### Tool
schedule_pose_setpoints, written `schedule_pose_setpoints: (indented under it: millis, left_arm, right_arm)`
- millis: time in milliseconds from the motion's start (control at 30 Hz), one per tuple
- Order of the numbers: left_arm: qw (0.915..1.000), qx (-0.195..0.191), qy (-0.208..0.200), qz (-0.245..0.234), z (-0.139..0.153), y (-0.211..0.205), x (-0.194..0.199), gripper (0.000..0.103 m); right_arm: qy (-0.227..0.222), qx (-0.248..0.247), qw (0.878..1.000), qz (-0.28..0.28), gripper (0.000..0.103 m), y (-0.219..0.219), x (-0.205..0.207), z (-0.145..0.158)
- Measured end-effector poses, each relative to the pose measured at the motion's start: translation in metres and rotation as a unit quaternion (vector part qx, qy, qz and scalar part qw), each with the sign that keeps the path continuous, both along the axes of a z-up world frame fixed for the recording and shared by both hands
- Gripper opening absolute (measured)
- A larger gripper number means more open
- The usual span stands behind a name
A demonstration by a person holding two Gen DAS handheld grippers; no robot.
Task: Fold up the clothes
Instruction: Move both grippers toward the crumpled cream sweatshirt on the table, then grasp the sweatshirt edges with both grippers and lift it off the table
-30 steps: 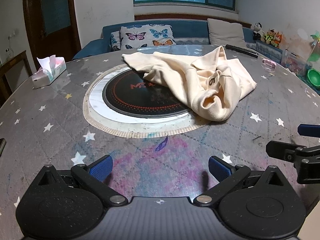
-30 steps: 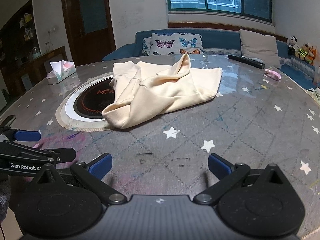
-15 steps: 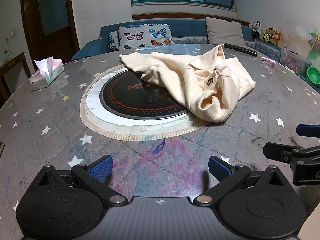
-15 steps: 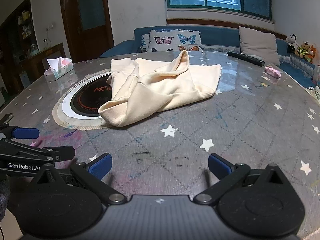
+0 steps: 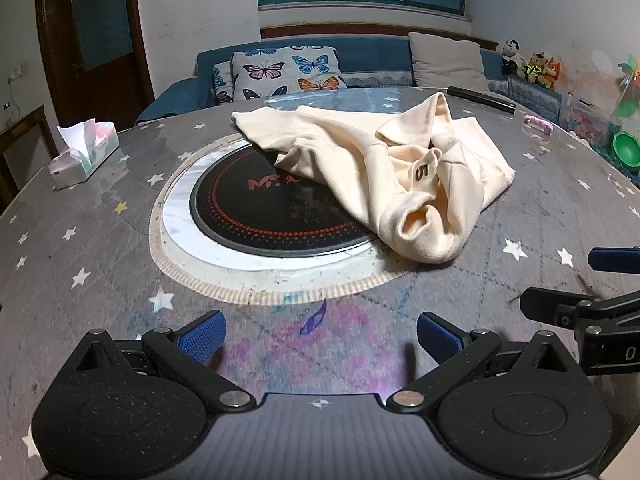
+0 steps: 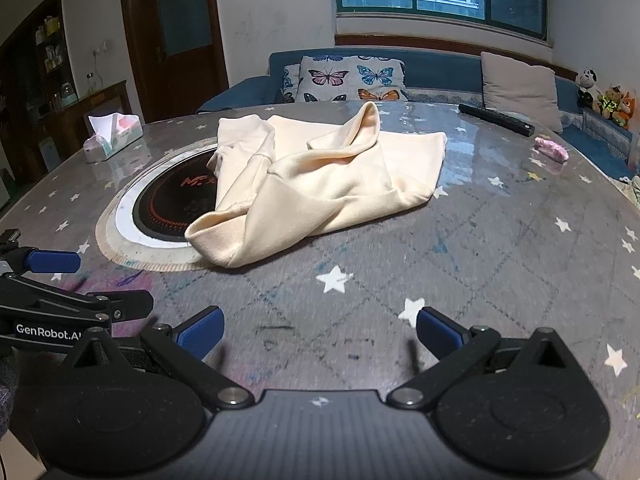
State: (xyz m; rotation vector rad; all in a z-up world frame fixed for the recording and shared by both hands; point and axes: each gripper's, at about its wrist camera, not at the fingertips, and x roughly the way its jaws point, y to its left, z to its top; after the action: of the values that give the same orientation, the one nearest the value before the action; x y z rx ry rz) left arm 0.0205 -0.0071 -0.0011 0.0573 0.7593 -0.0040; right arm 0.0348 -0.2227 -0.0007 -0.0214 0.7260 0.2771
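Note:
A crumpled cream garment (image 5: 384, 168) lies on the round grey star-patterned table (image 5: 80, 240), partly over the black round hob (image 5: 260, 216). A cuff opening faces me, with a tag marked 5. It also shows in the right wrist view (image 6: 320, 184). My left gripper (image 5: 320, 336) is open and empty, low over the table, short of the garment. My right gripper (image 6: 318, 330) is open and empty, also short of it. Each gripper shows at the edge of the other's view: the right gripper (image 5: 588, 280), the left gripper (image 6: 68, 284).
A tissue box (image 5: 84, 152) sits at the table's left. A black remote (image 6: 496, 119) and a small pink object (image 6: 552, 148) lie at the far right. A blue sofa with a butterfly pillow (image 5: 280, 74) stands behind the table.
Both grippers have moved a little forward toward the garment, which looks larger and nearer. Both stay open. The garment has not moved.

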Motion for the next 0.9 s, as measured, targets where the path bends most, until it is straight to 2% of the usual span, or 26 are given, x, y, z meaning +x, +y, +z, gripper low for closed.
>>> schedule_pose_setpoints:
  millis: [367,500,567,767,900]
  left_arm:
    - [0.9999,0.009,-0.011,0.001,0.014,0.000,0.032,0.103]
    - [0.9998,0.010,-0.017,-0.004,0.021,-0.004,0.052,0.100]
    - [0.9998,0.005,-0.020,-0.006,0.026,-0.005,0.066,0.095]
    - [0.9993,-0.016,-0.028,-0.020,0.039,-0.011,0.107,0.081]
    - [0.9987,-0.024,-0.028,-0.034,0.042,-0.019,0.137,0.079]
  right_arm:
    - [-0.010,-0.018,1.000,0.011,0.103,-0.002,0.030,0.010]
    - [-0.016,-0.021,1.000,0.009,0.102,-0.007,0.048,0.017]
    - [-0.020,-0.019,1.000,0.004,0.102,-0.011,0.063,0.023]
    - [-0.025,-0.015,1.000,-0.011,0.092,-0.024,0.110,0.033]
    - [-0.017,-0.011,1.000,-0.010,0.083,-0.026,0.148,0.031]
